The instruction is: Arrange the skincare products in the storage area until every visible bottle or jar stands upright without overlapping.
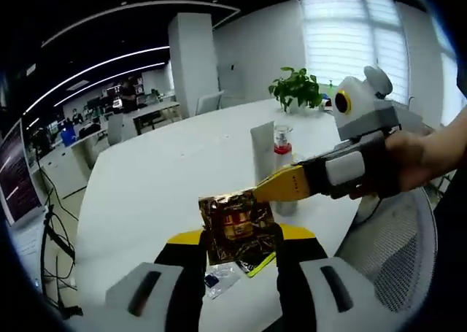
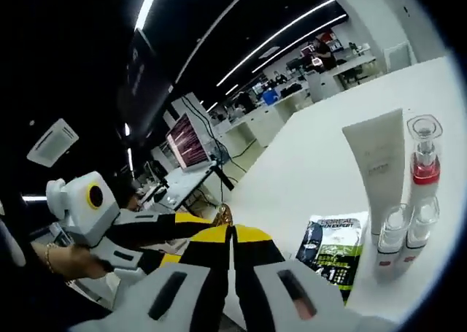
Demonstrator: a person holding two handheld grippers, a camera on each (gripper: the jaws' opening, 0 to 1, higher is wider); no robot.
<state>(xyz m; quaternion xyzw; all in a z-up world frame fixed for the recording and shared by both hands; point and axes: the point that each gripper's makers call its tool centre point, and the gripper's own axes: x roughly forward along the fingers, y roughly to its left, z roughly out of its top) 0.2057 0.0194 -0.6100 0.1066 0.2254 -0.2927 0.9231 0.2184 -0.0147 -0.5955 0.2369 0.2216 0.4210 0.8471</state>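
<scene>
Between both tools [image 1: 240,246], crinkled foil sachet [image 1: 235,226]

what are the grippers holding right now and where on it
Both hold the gold foil sachet: left gripper clamps its lower edge, right gripper pinches its upper right corner.

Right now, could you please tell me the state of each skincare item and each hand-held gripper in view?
Gold sachet: held up off the table, pinched between both grippers.
Left hand-held gripper: shut on the gold sachet.
Right hand-held gripper: shut on the sachet's upper corner.
White tube: standing upright.
Red-banded bottle: upright beside the tube.
Two small clear bottles: upright, side by side.
Dark sachet: lying flat on the table.
</scene>
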